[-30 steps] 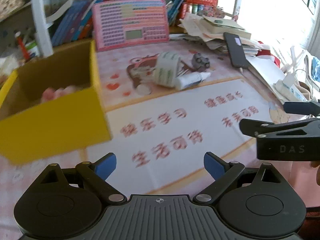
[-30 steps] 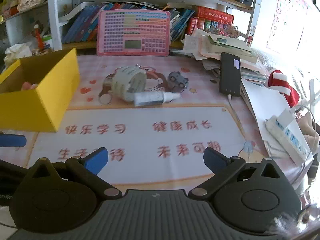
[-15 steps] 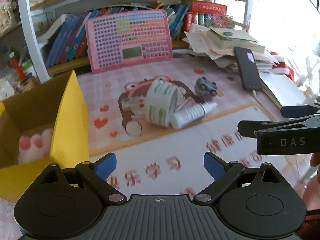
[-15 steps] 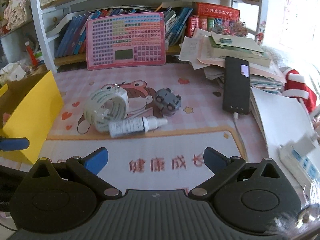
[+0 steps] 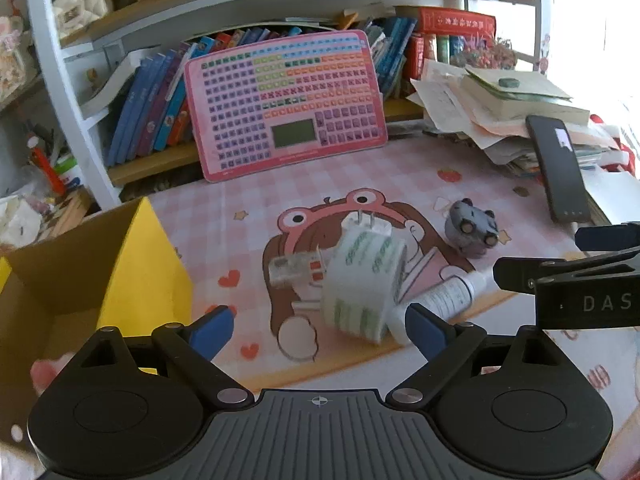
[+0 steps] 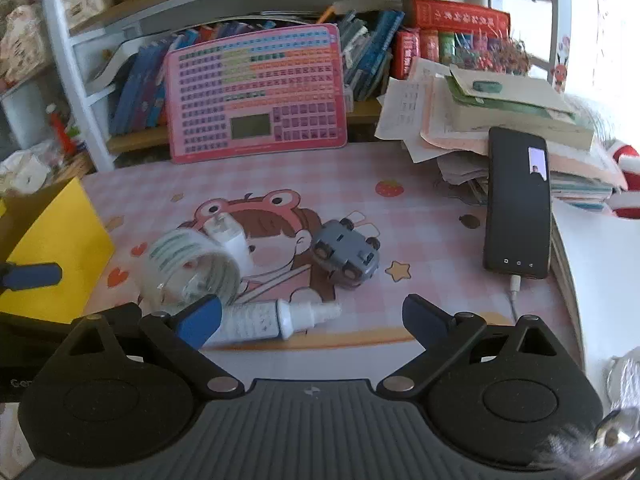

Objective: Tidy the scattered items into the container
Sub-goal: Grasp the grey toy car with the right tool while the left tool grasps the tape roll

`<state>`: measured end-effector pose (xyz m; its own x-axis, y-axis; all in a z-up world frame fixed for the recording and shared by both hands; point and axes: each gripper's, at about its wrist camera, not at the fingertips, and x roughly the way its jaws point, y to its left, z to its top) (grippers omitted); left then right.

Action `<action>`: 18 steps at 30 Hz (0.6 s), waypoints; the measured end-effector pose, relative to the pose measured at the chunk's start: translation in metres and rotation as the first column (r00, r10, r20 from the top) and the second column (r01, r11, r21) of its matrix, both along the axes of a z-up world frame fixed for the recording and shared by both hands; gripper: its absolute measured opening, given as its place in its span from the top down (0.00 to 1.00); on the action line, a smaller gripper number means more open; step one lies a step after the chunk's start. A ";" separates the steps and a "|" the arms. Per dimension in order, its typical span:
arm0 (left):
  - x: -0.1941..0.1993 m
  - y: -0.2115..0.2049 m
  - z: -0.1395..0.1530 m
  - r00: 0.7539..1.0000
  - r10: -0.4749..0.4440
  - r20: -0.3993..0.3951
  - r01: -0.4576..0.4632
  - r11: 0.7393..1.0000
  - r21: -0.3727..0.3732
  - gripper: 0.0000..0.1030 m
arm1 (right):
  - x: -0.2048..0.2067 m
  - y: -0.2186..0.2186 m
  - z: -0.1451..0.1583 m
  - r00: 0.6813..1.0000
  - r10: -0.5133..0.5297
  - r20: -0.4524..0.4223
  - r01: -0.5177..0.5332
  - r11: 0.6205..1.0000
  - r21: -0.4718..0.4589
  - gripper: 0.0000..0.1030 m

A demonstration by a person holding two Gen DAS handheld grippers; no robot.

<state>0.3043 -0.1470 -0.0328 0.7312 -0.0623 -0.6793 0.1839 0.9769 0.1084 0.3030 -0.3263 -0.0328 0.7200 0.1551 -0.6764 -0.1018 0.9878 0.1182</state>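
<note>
A clear tape roll with green print (image 5: 362,276) (image 6: 192,272) lies on the pink mat beside a white plug adapter (image 5: 366,226) (image 6: 226,236), a white squeeze bottle (image 5: 436,300) (image 6: 272,316), a grey toy car (image 5: 472,228) (image 6: 346,254) and a small clear-and-red item (image 5: 296,266). The yellow cardboard box (image 5: 148,276) (image 6: 56,252) stands at the left with a pink plush paw (image 5: 46,372) inside. My left gripper (image 5: 320,330) is open and empty, just short of the tape roll. My right gripper (image 6: 312,320) is open and empty over the bottle.
A pink keyboard toy (image 5: 288,104) leans against the bookshelf (image 5: 248,12) at the back. A black phone (image 6: 518,200) on a cable and a stack of papers and books (image 6: 500,108) lie at the right. A pen holder (image 5: 44,168) stands at the far left.
Both grippers have moved forward toward the cluster of items, which now looks larger and closer. The box has slid toward the left edge of both views. Both stay open.
</note>
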 end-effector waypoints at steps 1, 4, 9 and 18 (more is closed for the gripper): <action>0.005 -0.002 -0.002 1.000 -0.005 -0.004 0.005 1.000 -0.003 0.12 | 0.006 -0.002 -0.002 1.000 -0.003 -0.010 0.003 1.000 0.003 0.04; 0.020 -0.006 -0.007 1.000 -0.024 -0.016 0.024 0.999 -0.024 0.14 | 0.023 -0.007 -0.008 1.000 0.006 -0.016 -0.006 1.000 -0.002 0.04; 0.040 -0.013 -0.018 0.998 -0.041 -0.050 0.039 0.998 -0.042 0.22 | 0.053 -0.012 -0.019 0.998 0.038 -0.056 -0.039 0.999 -0.010 0.04; 0.053 -0.018 -0.029 0.995 -0.048 -0.091 0.043 0.998 -0.050 0.40 | 0.092 -0.003 -0.039 0.987 0.144 -0.073 -0.151 0.983 -0.102 0.04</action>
<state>0.3572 -0.1648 -0.0618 0.6615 -0.1283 -0.7389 0.2354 0.9710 0.0422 0.3948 -0.3291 -0.0722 0.6488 0.1808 -0.7392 -0.2427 0.9698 0.0242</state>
